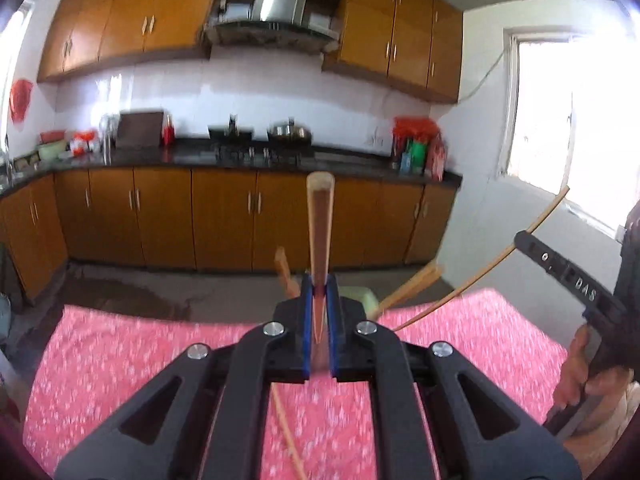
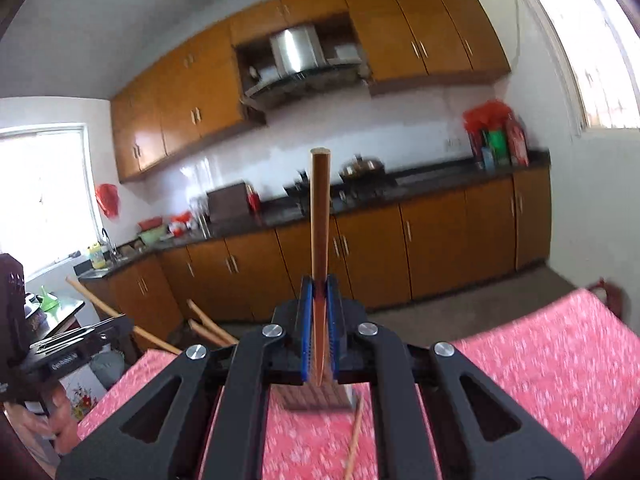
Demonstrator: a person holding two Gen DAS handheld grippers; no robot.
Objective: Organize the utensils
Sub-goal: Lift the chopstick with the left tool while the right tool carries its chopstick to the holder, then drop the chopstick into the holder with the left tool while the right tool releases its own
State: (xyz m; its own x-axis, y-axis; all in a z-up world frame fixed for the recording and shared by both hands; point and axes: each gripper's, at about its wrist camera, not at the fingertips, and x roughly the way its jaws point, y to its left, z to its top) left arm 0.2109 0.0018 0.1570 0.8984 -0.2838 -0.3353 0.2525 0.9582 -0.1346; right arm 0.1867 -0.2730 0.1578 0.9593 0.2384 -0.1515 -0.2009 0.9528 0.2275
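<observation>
Holding one wooden chopstick each, both grippers are lifted above the pink-clothed counter [image 1: 120,360], so the sorting looks to be in its middle stretch rather than at either end.

The left gripper [image 1: 320,292] is clamped on a chopstick [image 1: 320,224] that runs straight out between its blue pads toward the far kitchen cabinets. The right gripper [image 2: 319,292] is likewise clamped on a chopstick [image 2: 320,216], pointing the same way.

Seen from the left wrist, the right gripper sits at the right edge with its stick slanting up past it, and the person's hand [image 1: 580,372] wraps its handle.

More chopsticks are not yet collected. One lies loose on the cloth under the left gripper [image 1: 288,436], another under the right gripper [image 2: 354,436].

A few further sticks [image 1: 408,284] jut up just beyond the far edge of the counter, beside a pale green object [image 1: 360,294]. Blur makes it hard to say whether that is a holder they already stand in.

A dark ribbed box-like thing [image 2: 316,396] rests on the cloth near the right gripper; its purpose is unclear.

My judgement: two sticks are in hand and need placing, at least two on the cloth remain.
</observation>
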